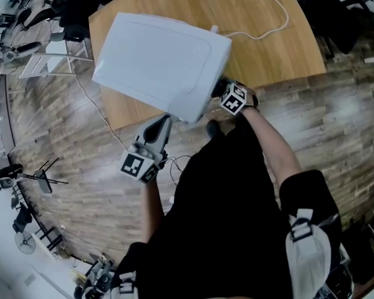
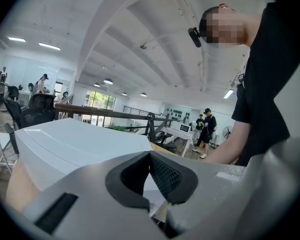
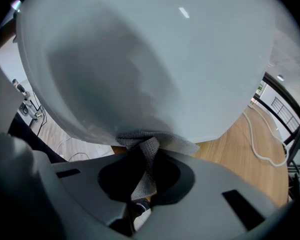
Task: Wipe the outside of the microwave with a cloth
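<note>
In the head view the white microwave (image 1: 162, 64) sits at an angle on the wooden table (image 1: 280, 48), one corner jutting past the near edge. The right gripper (image 1: 223, 92) is tucked against its right side wall, and the left gripper (image 1: 157, 129) points up at the overhanging corner. The step in hand looks like wiping that right wall. To do it well, the strokes should be flat and overlapping with steady, light pressure, so that the oven does not slide further off the edge. The left claw could brace the casing, though I cannot tell whether it touches. The white cable (image 1: 268, 23) trailing behind the oven should be kept out of the stroke. In the left gripper view the left claw's jaws are closed together with nothing between them, and the microwave's top (image 2: 75, 139) spreads just beyond and to the left of the tips. In the right gripper view the right gripper (image 3: 142, 151) is clenched on a grey cloth (image 3: 162, 143). A strip of it hangs down between the pads while the rest is bunched flat against the microwave's wall (image 3: 150, 59), which fills the frame right above the jaws. The cloth is thus sandwiched between claw and casing. Only a small fold appears to make contact, so spreading more fabric against the wall would wipe better.
</note>
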Action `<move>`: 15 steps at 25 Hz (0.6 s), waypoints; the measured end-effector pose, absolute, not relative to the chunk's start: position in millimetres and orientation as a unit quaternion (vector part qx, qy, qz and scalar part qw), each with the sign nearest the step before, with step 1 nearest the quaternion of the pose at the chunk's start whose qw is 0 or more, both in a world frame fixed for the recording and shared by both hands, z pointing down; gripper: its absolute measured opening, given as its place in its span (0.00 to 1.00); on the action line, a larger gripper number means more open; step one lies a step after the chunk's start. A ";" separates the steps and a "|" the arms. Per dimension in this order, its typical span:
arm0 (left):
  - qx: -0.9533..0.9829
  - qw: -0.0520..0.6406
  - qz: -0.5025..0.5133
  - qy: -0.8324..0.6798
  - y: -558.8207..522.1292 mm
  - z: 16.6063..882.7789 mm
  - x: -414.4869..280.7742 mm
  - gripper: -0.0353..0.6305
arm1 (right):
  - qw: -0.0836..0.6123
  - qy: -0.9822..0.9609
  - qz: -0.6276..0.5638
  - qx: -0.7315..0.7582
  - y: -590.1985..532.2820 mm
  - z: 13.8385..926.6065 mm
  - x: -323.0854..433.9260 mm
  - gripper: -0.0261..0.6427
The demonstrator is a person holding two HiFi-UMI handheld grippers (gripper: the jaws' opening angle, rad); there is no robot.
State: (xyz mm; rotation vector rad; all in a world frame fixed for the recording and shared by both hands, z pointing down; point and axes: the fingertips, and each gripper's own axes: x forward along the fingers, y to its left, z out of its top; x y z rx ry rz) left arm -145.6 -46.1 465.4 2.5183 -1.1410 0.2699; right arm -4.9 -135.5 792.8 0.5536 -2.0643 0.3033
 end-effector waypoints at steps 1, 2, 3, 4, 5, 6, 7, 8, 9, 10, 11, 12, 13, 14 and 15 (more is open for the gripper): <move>0.893 0.180 0.095 -0.402 -44.3 465.3 -147.1 0.06 | 0.472 -0.843 0.123 0.228 -133.3 793.0 -6.1 0.08; 0.893 0.178 0.095 -0.401 -42.4 465.2 -148.7 0.06 | 0.471 -0.843 0.121 0.229 -130.8 793.2 -7.4 0.08; 0.894 0.178 0.095 -0.400 -40.4 465.4 -150.2 0.06 | 0.472 -0.843 0.120 0.230 -128.1 793.4 -8.7 0.08; 0.895 0.177 0.096 -0.398 -38.3 465.5 -151.8 0.06 | 0.472 -0.842 0.120 0.231 -125.1 793.2 -9.9 0.08; 0.896 0.177 0.096 -0.396 -36.1 465.6 -153.4 0.06 | 0.472 -0.842 0.120 0.232 -122.2 792.9 -10.9 0.08; 0.896 0.178 0.097 -0.395 -34.2 465.5 -155.1 0.06 | 0.472 -0.841 0.121 0.233 -119.5 792.4 -12.0 0.08; 0.897 0.178 0.097 -0.394 -32.7 465.0 -156.9 0.06 | 0.473 -0.841 0.121 0.234 -116.9 792.1 -13.1 0.08; 0.897 0.177 0.096 -0.394 -31.4 464.6 -158.9 0.06 | 0.474 -0.840 0.120 0.235 -114.3 791.9 -14.2 0.08; 0.897 0.177 0.094 -0.393 -30.3 464.3 -160.9 0.06 | 0.475 -0.840 0.116 0.234 -111.8 792.0 -15.5 0.08; 0.898 0.176 0.094 -0.393 -29.4 464.3 -162.9 0.06 | 0.478 -0.839 0.112 0.233 -109.3 792.5 -16.9 0.08; 0.898 0.175 0.093 -0.392 -28.7 464.5 -164.6 0.06 | 0.480 -0.839 0.109 0.231 -106.8 793.3 -18.3 0.08; 0.899 0.174 0.091 -0.391 -28.3 464.7 -165.9 0.06 | 0.482 -0.839 0.106 0.229 -104.5 794.2 -19.7 0.08; 0.900 0.172 0.091 -0.390 -28.0 464.9 -166.7 0.06 | 0.482 -0.839 0.104 0.228 -102.3 794.7 -21.1 0.08; 0.901 0.170 0.090 -0.388 -27.7 465.1 -167.0 0.06 | 0.482 -0.840 0.103 0.227 -100.3 795.0 -22.4 0.08; 0.902 0.170 0.090 -0.386 -27.5 465.2 -166.9 0.06 | 0.482 -0.840 0.102 0.226 -98.2 795.0 -23.6 0.08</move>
